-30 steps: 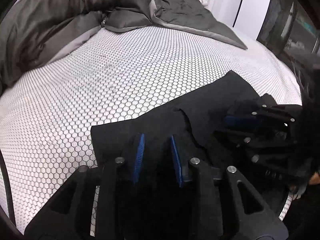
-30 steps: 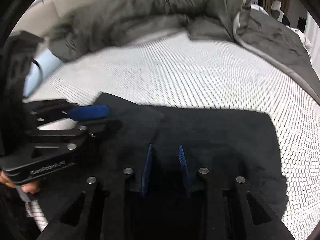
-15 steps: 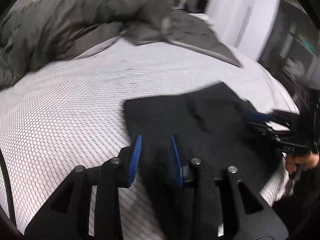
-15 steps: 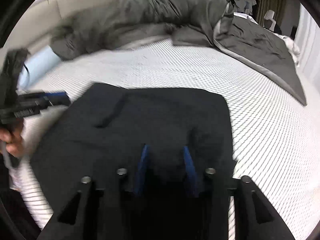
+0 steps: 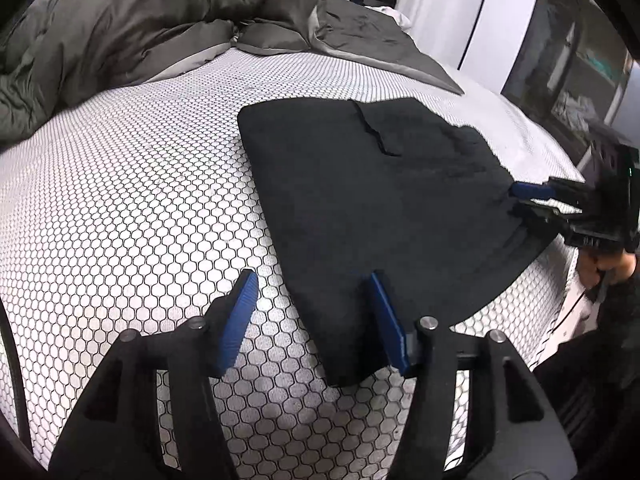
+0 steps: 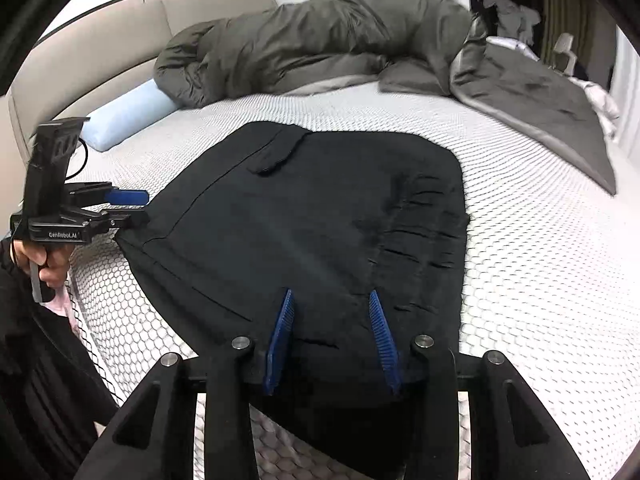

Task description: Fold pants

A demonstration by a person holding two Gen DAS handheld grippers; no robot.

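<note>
the black pants [image 5: 372, 200] lay folded flat on the bed's honeycomb-patterned mattress [image 5: 132, 200], near its front edge. my left tool [image 5: 312, 312] hung with its blue pads spread apart, straddling the pants' near left corner and gripping nothing. my right tool [image 6: 330, 336] was likewise parted above the pants' near edge. a grey duvet [image 6: 320, 40] sat bunched behind, a pale blue pillow [image 6: 128, 114] beside it.

The near edge of the black pants [image 6: 320, 220] is hidden behind the right gripper [image 6: 332, 340]. The shelf contents [image 5: 576, 72] at far right are blurred, and the grey duvet [image 5: 120, 28] is cut off at left.
</note>
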